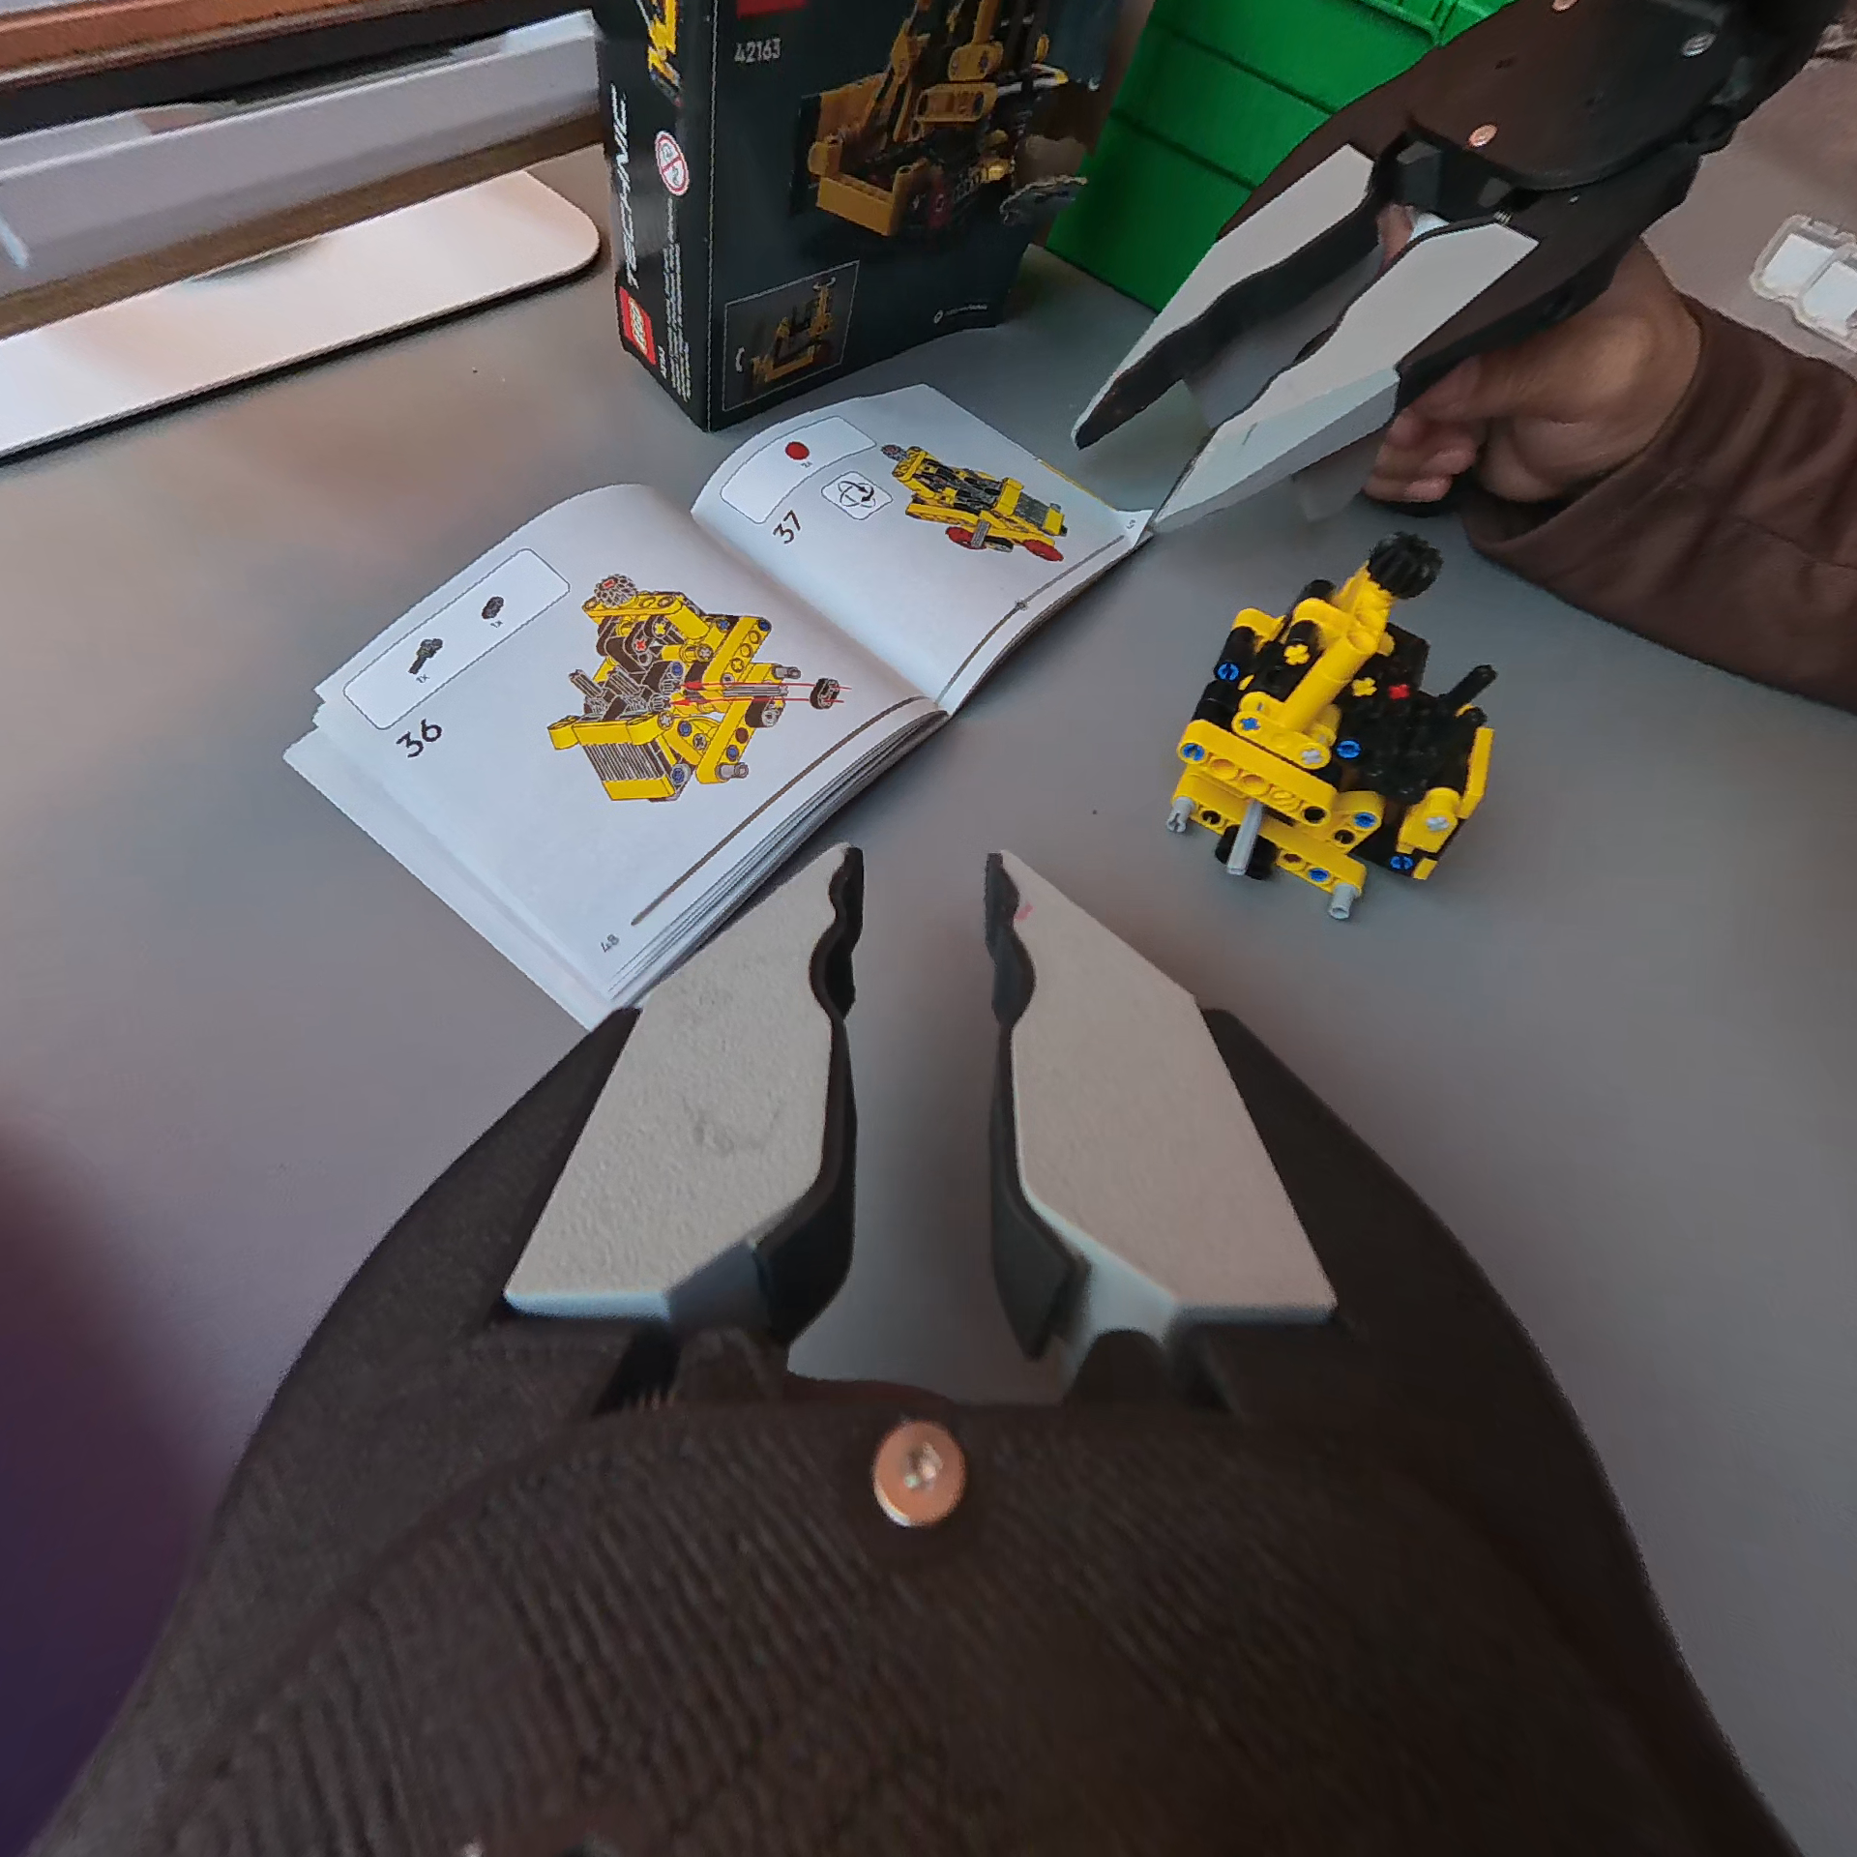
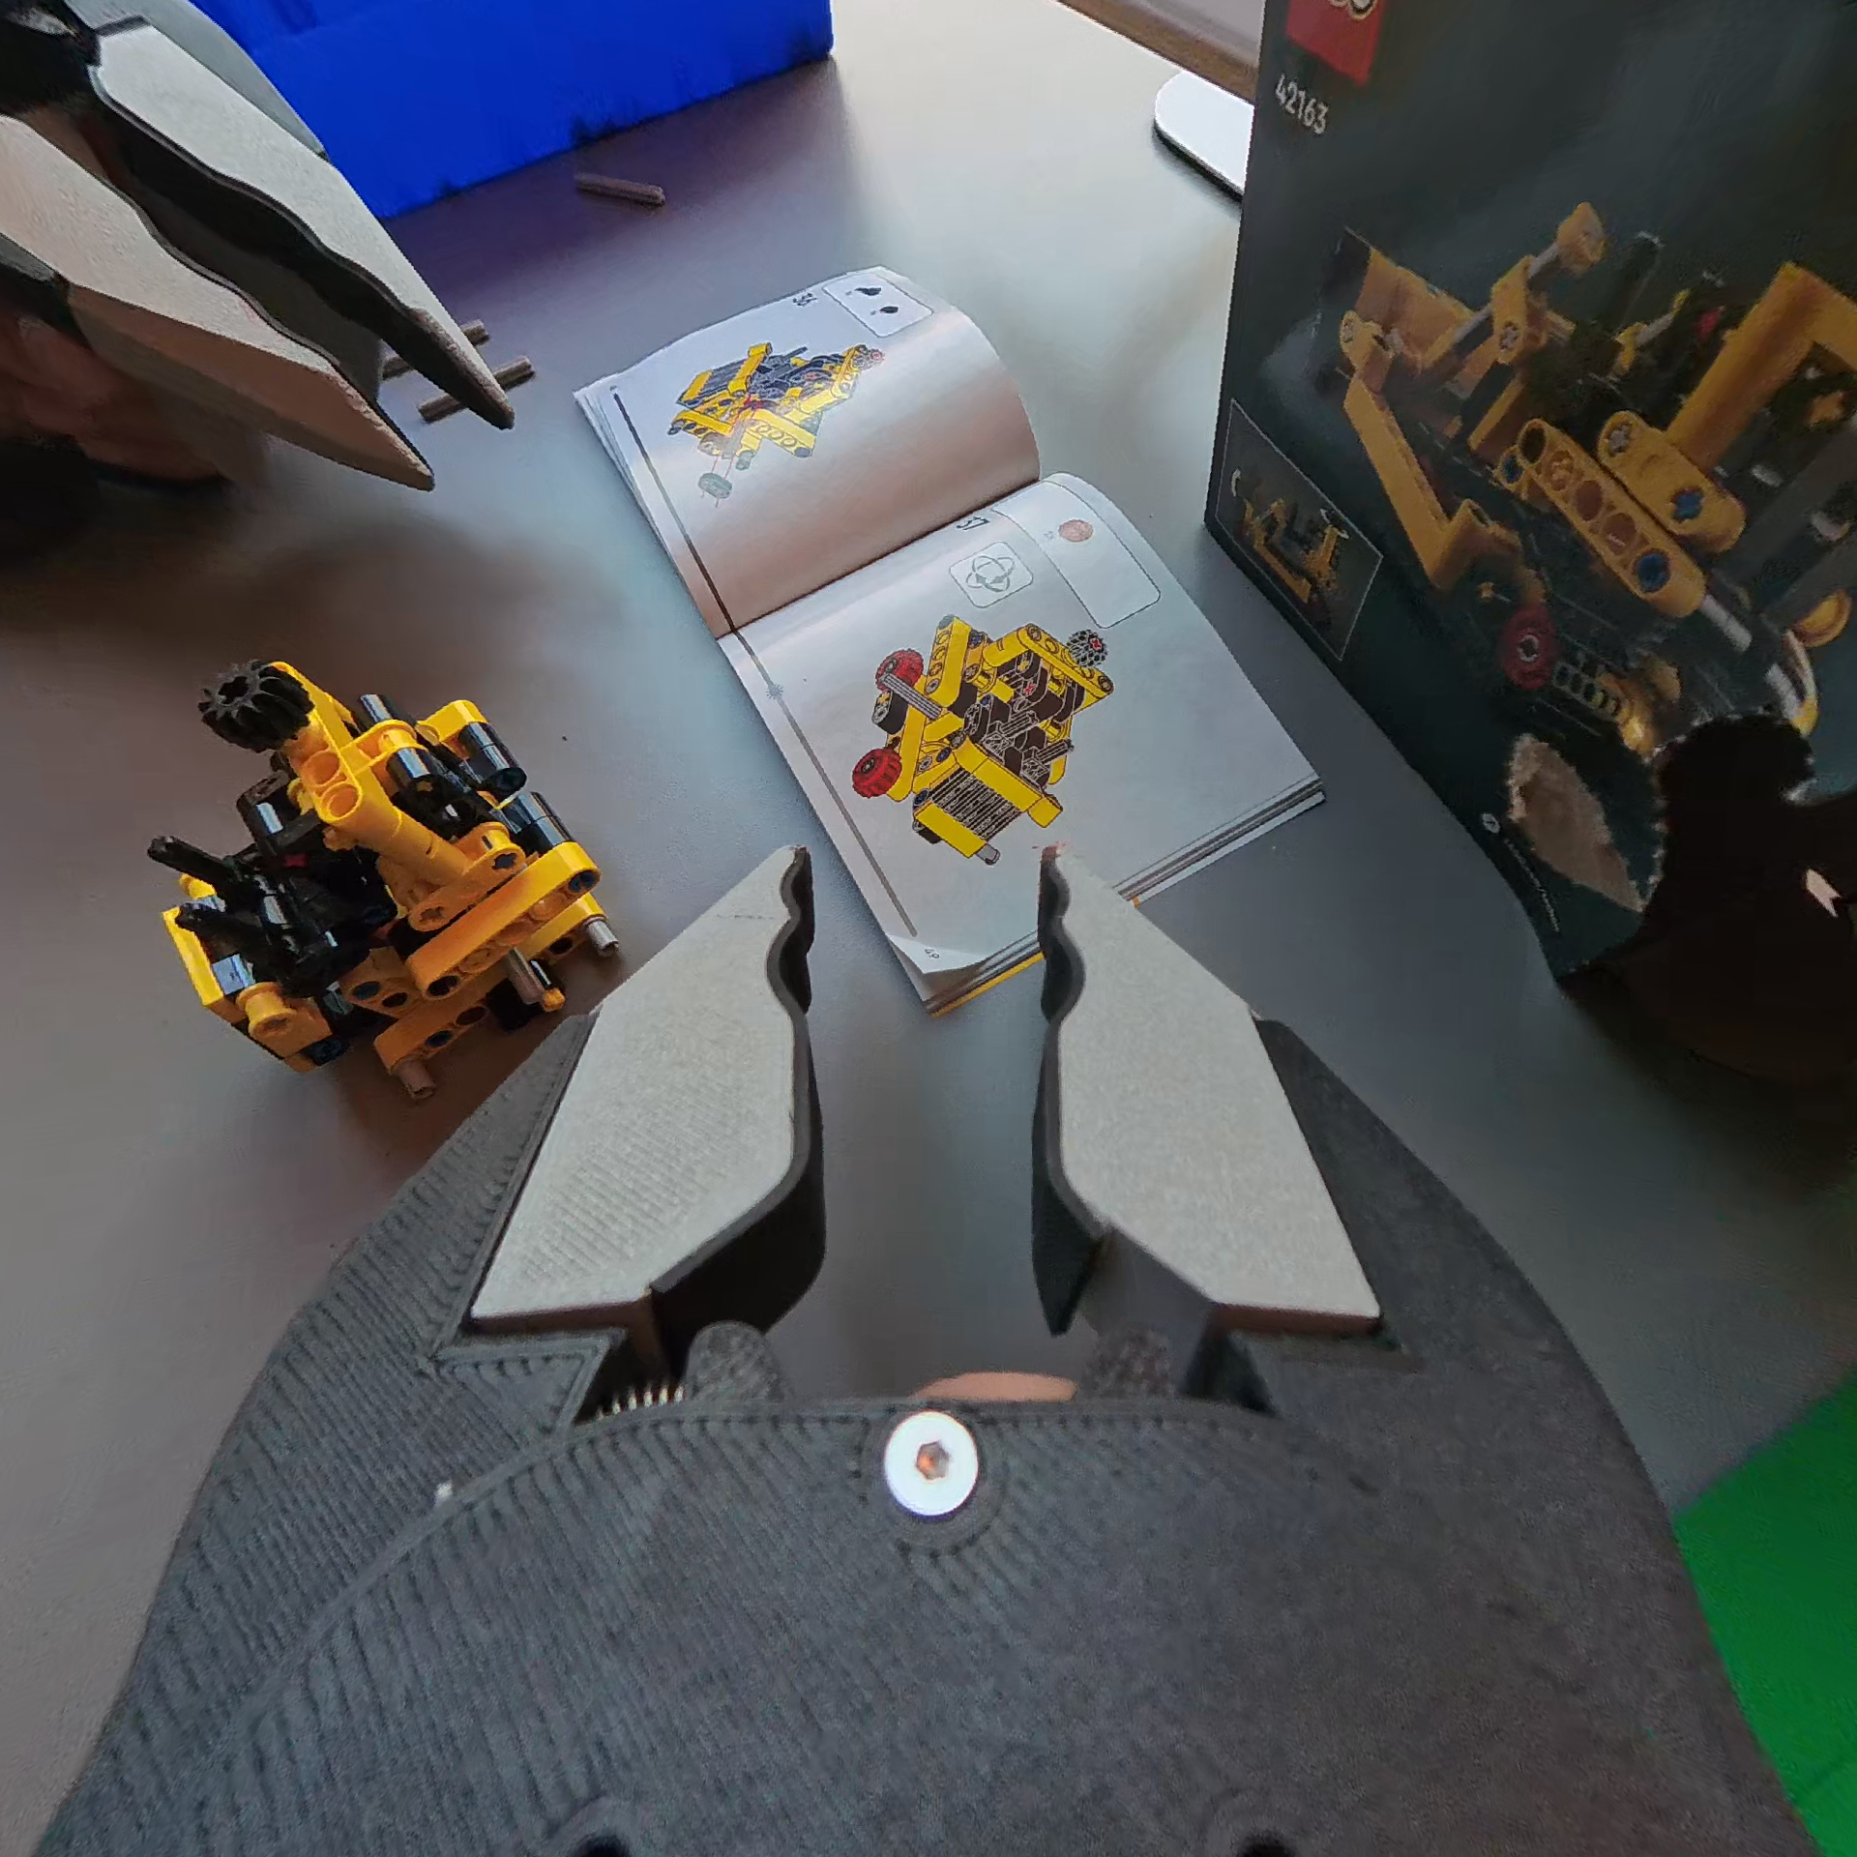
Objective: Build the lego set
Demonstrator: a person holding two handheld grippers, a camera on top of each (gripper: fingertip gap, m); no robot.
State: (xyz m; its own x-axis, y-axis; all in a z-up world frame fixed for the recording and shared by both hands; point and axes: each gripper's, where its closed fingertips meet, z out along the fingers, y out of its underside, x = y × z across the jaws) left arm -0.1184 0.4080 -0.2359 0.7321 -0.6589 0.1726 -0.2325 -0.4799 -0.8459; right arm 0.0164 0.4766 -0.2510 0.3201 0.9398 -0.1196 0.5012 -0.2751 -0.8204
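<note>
A part-built yellow and black lego model [image 1: 1326,724] stands on the grey table, right of the open instruction booklet [image 1: 703,693]. It also shows in the right wrist view [image 2: 382,874], left of the booklet [image 2: 955,643]. My left gripper [image 1: 924,864] is open and empty, hovering near the booklet's near corner. My right gripper [image 2: 924,864] is open and empty above the booklet's near edge. The right gripper also shows in the left wrist view [image 1: 1136,472], over the booklet's far corner. The left gripper shows in the right wrist view [image 2: 472,442], at upper left.
The dark lego box [image 1: 834,191] stands upright behind the booklet; its torn corner shows in the right wrist view [image 2: 1568,422]. A green bin [image 1: 1196,141], a blue bin [image 2: 523,90], a white monitor base [image 1: 281,291] and small dark pins [image 2: 618,188] are on the table. About 15 cm separates my left fingertips from my right. The white monitor base [image 1: 281,291] is about 25 cm from my right fingertips.
</note>
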